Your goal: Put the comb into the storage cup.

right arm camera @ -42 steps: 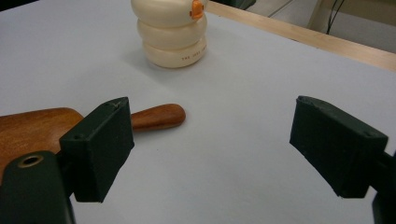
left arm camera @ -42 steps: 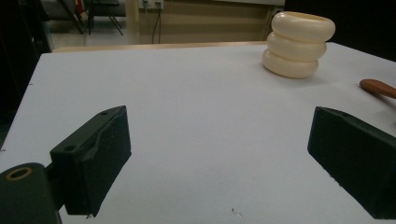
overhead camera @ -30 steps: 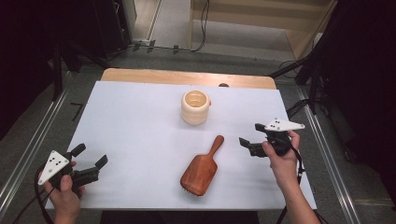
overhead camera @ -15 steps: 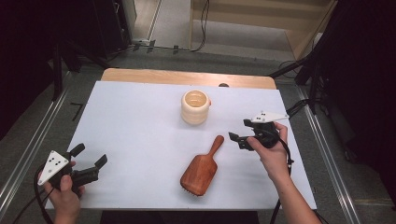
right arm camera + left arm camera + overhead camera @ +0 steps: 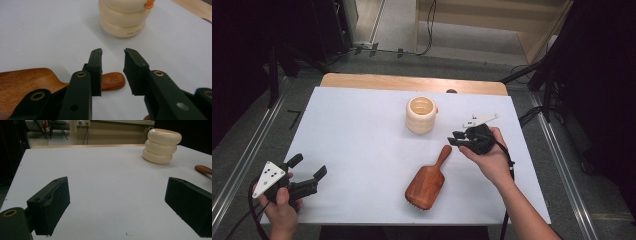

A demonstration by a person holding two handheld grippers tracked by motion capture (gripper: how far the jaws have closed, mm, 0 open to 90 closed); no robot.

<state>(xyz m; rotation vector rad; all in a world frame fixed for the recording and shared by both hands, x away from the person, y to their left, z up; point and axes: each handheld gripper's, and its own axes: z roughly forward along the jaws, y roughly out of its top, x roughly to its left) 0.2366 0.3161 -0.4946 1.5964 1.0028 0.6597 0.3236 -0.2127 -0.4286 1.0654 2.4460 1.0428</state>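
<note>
Right claw (image 5: 455, 138) hovers low over the table (image 5: 357, 135), jaws a little apart and gripping nothing, just beyond the handle end of the wooden hairbrush (image 5: 428, 179). The right hand (image 5: 489, 152) wraps the claw's body from behind, forearm coming in from the lower right edge of the high view, and the grey plate on top tilts toward the far right. In the right gripper view the claw (image 5: 113, 53) points at the cream ribbed cup (image 5: 125, 17), with the brush handle tip (image 5: 113, 81) lying just under and behind its left jaw; whether jaw and handle touch cannot be told.

Left claw (image 5: 308, 166) rests at the near left corner of the table, held by the left hand (image 5: 279, 207), its jaws spread wide and empty, aimed across the table toward the right. Its own view shows the jaws far apart over bare white surface, with the cup (image 5: 162, 146) at the far right.

The hairbrush lies flat near the middle right of the table, its long axis running diagonally: the broad head toward the near edge, the handle pointing away and to the right, toward the right claw. The cup (image 5: 421, 114) stands upright farther back, apart from the brush.

The table has a white top with a wooden strip along its far edge. Around it lie a grey floor, metal rails on both sides, cables and dark stands.
</note>
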